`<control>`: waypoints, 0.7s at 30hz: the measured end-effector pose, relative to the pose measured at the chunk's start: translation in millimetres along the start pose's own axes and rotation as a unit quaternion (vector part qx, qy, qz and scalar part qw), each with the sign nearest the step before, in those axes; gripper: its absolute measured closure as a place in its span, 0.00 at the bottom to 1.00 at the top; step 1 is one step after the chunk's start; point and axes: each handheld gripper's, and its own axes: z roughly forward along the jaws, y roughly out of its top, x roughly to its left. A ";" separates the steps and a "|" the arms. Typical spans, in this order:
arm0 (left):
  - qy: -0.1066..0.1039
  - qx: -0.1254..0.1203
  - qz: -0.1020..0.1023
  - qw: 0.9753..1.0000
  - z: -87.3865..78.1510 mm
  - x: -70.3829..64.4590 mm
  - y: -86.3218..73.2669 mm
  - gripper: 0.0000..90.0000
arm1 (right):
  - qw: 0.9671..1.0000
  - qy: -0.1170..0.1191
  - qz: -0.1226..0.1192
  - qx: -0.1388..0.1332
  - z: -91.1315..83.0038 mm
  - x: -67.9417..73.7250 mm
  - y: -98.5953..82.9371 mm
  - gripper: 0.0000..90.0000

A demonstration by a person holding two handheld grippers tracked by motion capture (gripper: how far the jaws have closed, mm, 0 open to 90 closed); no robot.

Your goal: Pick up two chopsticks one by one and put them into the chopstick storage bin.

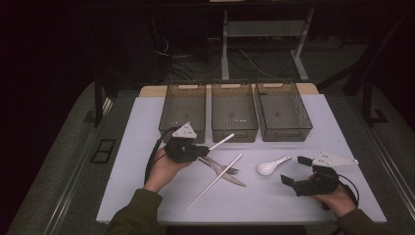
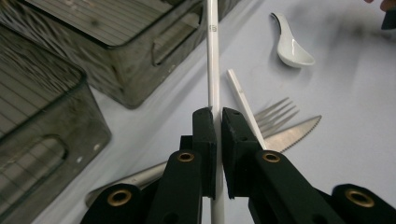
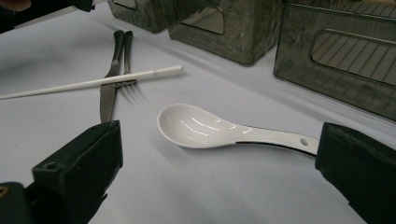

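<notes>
My left gripper [image 1: 198,151] [image 2: 218,114] is shut on a white chopstick [image 1: 221,142] [image 2: 213,60], held above the table and pointing toward the middle bin. A second white chopstick [image 1: 215,181] [image 2: 242,100] [image 3: 93,83] lies across a metal fork [image 1: 221,167] [image 2: 275,113] [image 3: 122,60] and knife [image 1: 234,179] [image 2: 292,134] [image 3: 107,88] on the white table. A white ceramic spoon [image 1: 272,165] [image 2: 289,44] [image 3: 219,128] lies to their right. My right gripper [image 1: 294,172] [image 3: 219,163] stands open just behind the spoon, its jaws wide apart either side of it without touching.
Three dark see-through bins [image 1: 183,110] [image 1: 234,110] [image 1: 283,110] stand in a row at the back of the table [image 1: 147,127]. The bins look bare inside. The front of the table near the person's sleeves is bare surface.
</notes>
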 end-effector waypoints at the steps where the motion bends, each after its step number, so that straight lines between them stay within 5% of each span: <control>1: 0.001 -0.001 -0.001 1.000 -0.8 1.3 1.5 0.93 | 1.000 0.000 -0.001 0.000 0.0 -0.2 0.0 0.01; 21: 0.023 -0.017 -0.020 0.999 -10.7 35.9 29.1 0.93 | 1.000 -0.001 -0.001 0.000 -0.6 0.4 -0.2 0.01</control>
